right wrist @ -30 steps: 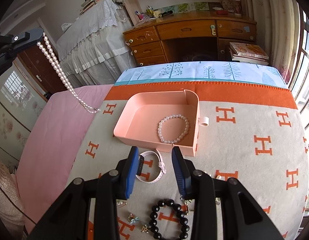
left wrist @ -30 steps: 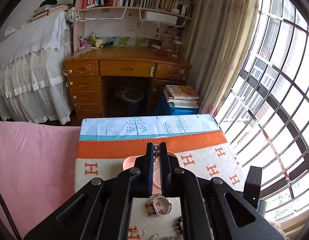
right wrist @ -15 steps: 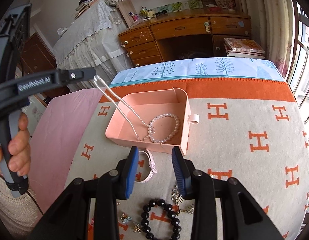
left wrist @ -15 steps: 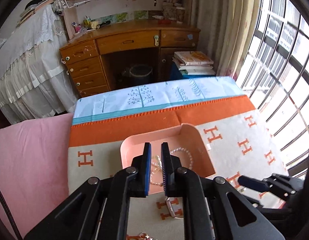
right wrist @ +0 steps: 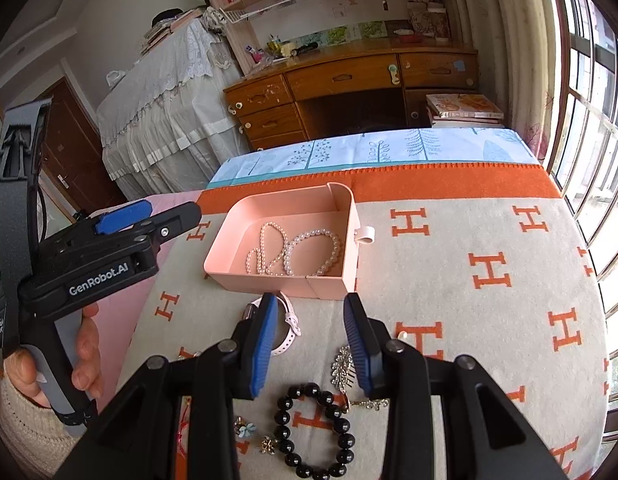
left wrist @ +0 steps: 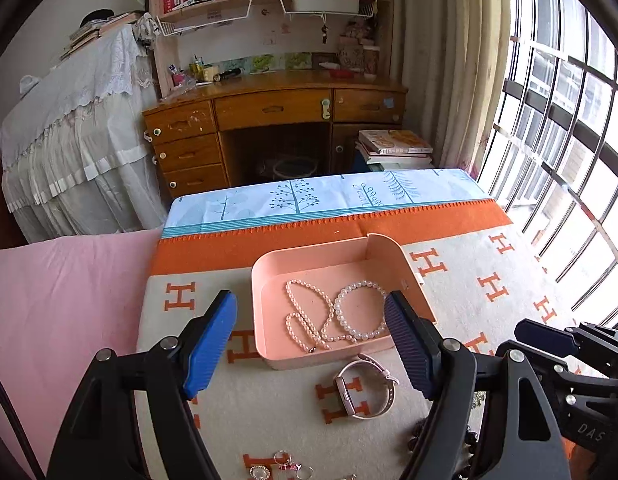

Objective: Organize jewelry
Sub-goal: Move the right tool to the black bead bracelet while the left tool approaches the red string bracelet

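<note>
Left claw gapes wide and empty above the tray; right claw stands half-open, empty, over the watch.

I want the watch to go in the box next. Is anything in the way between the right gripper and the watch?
Nothing visible blocks it. The right gripper is open, and the watch lies on the blanket by its left finger. The box sits just behind the watch, with only its low front wall between them.

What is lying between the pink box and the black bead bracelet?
A pale pink watch lies between the pink box and black bead bracelet, clearest in the right wrist view.
</note>
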Demonstrator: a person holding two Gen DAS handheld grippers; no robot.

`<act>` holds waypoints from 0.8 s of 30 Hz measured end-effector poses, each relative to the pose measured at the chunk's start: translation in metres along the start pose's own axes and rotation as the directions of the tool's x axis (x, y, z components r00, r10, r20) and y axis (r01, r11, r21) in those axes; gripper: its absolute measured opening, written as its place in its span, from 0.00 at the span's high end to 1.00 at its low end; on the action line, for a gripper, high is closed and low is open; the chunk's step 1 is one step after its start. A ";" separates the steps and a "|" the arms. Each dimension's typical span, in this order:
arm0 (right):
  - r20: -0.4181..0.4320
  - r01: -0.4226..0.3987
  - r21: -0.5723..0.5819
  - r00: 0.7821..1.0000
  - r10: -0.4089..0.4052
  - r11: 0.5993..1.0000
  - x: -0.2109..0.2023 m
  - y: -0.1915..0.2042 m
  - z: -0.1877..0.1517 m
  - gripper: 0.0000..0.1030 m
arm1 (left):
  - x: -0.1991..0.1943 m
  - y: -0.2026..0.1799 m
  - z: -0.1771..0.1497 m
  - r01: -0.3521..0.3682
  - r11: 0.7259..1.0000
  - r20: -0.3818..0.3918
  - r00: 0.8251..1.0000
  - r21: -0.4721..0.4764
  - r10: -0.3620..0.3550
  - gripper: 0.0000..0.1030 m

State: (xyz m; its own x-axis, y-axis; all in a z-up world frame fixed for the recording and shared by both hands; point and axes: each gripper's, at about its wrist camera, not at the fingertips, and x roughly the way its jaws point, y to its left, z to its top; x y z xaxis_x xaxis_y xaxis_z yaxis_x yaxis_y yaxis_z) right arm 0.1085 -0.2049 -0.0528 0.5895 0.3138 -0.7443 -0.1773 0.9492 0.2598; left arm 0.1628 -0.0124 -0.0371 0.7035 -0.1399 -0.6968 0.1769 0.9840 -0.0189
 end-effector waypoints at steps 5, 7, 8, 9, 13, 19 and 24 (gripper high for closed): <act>0.085 -0.039 0.000 0.996 0.039 0.999 -0.026 0.001 -0.006 0.66 | -0.029 0.008 -0.015 0.021 1.000 -0.005 1.000 -0.003 -0.021 0.28; 0.114 -0.093 0.035 0.989 0.089 0.995 -0.037 -0.004 -0.009 0.66 | -0.039 0.010 -0.023 0.013 1.000 0.002 1.000 -0.008 -0.013 0.28; 0.114 -0.106 0.042 0.988 0.100 0.993 -0.041 -0.005 -0.011 0.66 | -0.043 0.011 -0.028 0.006 1.000 0.007 1.000 -0.010 -0.006 0.28; 0.104 -0.108 0.040 0.989 0.103 0.993 -0.043 -0.005 -0.011 0.64 | -0.047 0.013 -0.033 -0.004 1.000 0.010 1.000 -0.013 0.004 0.28; 0.075 -0.067 0.040 0.995 0.064 0.997 -0.050 -0.003 -0.018 0.50 | -0.055 0.021 -0.052 -0.012 0.998 -0.006 1.000 -0.058 0.012 0.27; 0.086 -0.002 -0.005 0.996 0.003 1.000 -0.062 0.004 -0.038 0.45 | -0.052 0.030 -0.089 -0.066 0.992 -0.059 0.996 -0.103 0.060 0.17; 0.066 0.076 -0.068 0.995 -0.072 0.995 -0.054 0.004 -0.060 0.45 | -0.044 0.036 -0.123 -0.027 0.990 -0.130 0.991 -0.139 0.009 0.17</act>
State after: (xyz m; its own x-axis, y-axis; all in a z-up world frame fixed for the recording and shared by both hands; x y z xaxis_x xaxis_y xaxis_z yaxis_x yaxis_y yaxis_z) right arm 0.0291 -0.2168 -0.0485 0.6517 0.2430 -0.7185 -0.1849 0.9696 0.1601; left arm 0.0533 0.0430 -0.0954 0.6093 -0.1156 -0.7845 0.0604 0.9932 -0.0994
